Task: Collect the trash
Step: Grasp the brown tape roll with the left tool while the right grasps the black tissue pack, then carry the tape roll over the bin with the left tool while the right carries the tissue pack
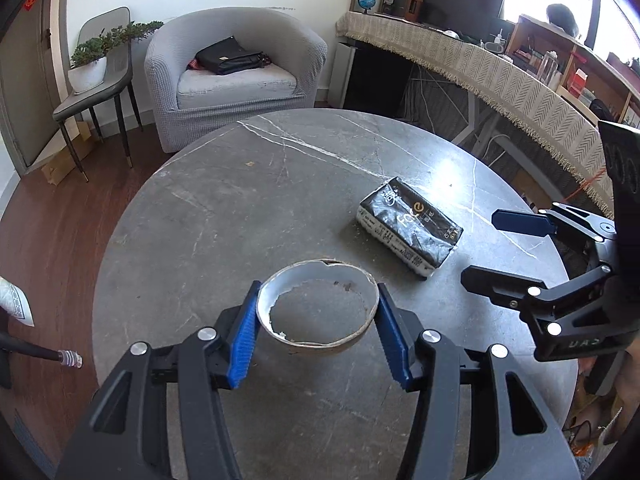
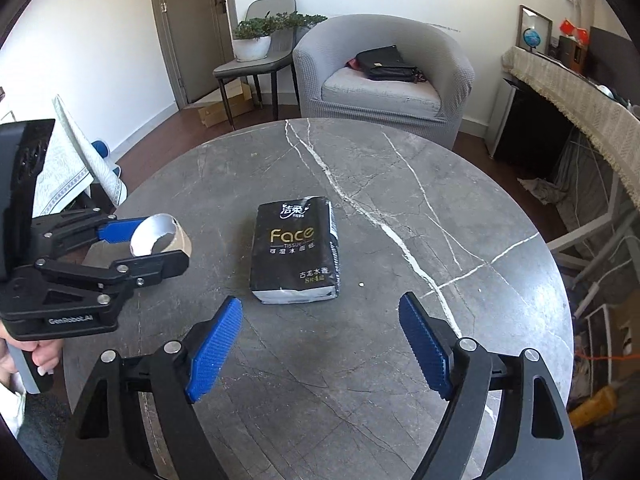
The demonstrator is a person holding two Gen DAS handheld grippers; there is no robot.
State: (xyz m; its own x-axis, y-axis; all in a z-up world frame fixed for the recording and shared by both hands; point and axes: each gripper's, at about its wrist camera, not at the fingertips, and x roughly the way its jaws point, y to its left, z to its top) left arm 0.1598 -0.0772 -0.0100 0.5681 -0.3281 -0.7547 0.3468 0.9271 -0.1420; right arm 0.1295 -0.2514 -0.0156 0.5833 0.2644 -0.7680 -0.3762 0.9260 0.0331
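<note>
A torn cardboard tape ring (image 1: 308, 276), white inside, sits between the blue pads of my left gripper (image 1: 318, 292), and both pads press on its sides. The right wrist view shows the same ring (image 2: 160, 236) clamped in the left gripper (image 2: 166, 244) just over the round grey marble table (image 2: 400, 360). A black "Face" tissue pack (image 2: 296, 248) lies flat near the table's middle. My right gripper (image 2: 320, 302) stands open just short of the pack's near end, with nothing between its pads. In the left wrist view the right gripper (image 1: 480, 246) hovers to the right of the pack (image 1: 412, 226).
A grey armchair (image 1: 236, 72) with a black bag stands beyond the table. A chair with a potted plant (image 1: 90, 68) is at the back left. A cloth-covered counter (image 1: 500, 76) runs along the right. A cable end (image 1: 70, 358) hangs off the table's left edge. A small crumb (image 2: 361, 284) lies right of the pack.
</note>
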